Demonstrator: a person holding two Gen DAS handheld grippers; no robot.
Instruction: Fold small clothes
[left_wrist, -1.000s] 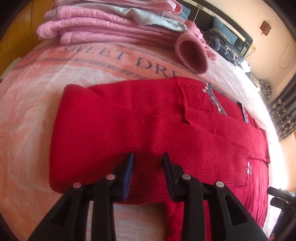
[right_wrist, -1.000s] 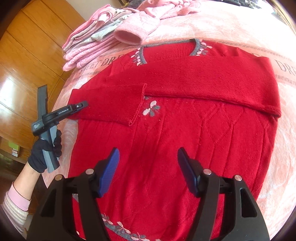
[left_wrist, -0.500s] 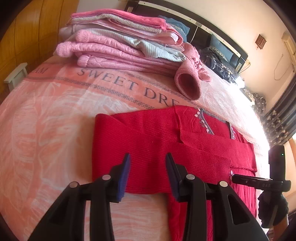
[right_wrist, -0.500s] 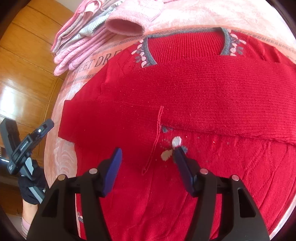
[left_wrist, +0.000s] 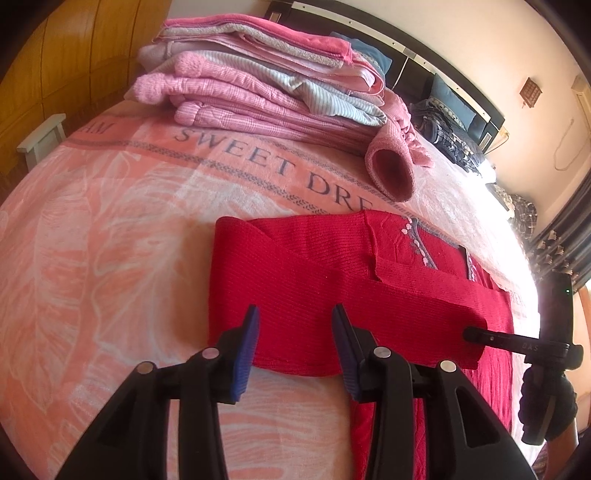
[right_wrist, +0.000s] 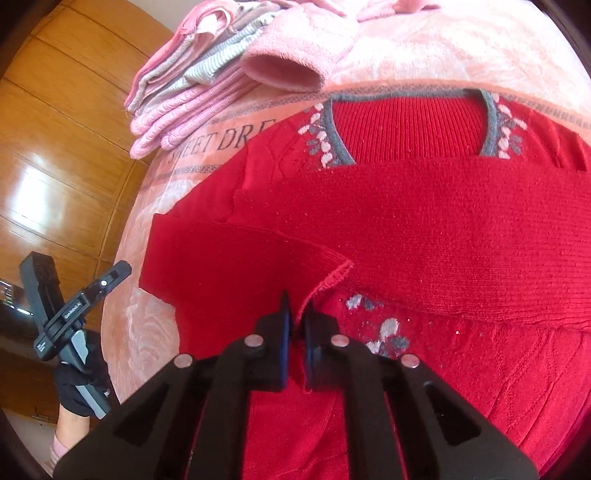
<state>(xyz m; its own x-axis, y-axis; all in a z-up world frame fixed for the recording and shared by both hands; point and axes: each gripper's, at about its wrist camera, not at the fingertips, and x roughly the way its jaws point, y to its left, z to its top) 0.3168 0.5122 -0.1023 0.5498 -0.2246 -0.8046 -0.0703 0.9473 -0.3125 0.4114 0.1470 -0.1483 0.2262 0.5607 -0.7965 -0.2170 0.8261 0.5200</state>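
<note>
A red knit sweater (right_wrist: 424, 229) with a grey neckline and white flower motifs lies flat on a pink blanket (left_wrist: 110, 229). Both sleeves are folded across its chest. In the right wrist view my right gripper (right_wrist: 298, 314) is shut on the cuff edge of the sleeve (right_wrist: 325, 284) that comes from the left. In the left wrist view my left gripper (left_wrist: 293, 332) stands open above the sweater's folded side edge (left_wrist: 295, 291), with nothing between its fingers. The right gripper (left_wrist: 480, 334) appears there too, tip on the cuff.
A stack of folded pink and striped clothes (left_wrist: 258, 85) sits at the far end of the blanket, with a pink hat (left_wrist: 391, 166) beside it. Wooden cupboards (right_wrist: 55, 147) stand at the left. A dark headboard (left_wrist: 424, 55) and more clothes lie beyond.
My right gripper came down onto the sleeve cuff and closed on it. My left gripper drew back from the sweater toward the bed's edge and stayed open.
</note>
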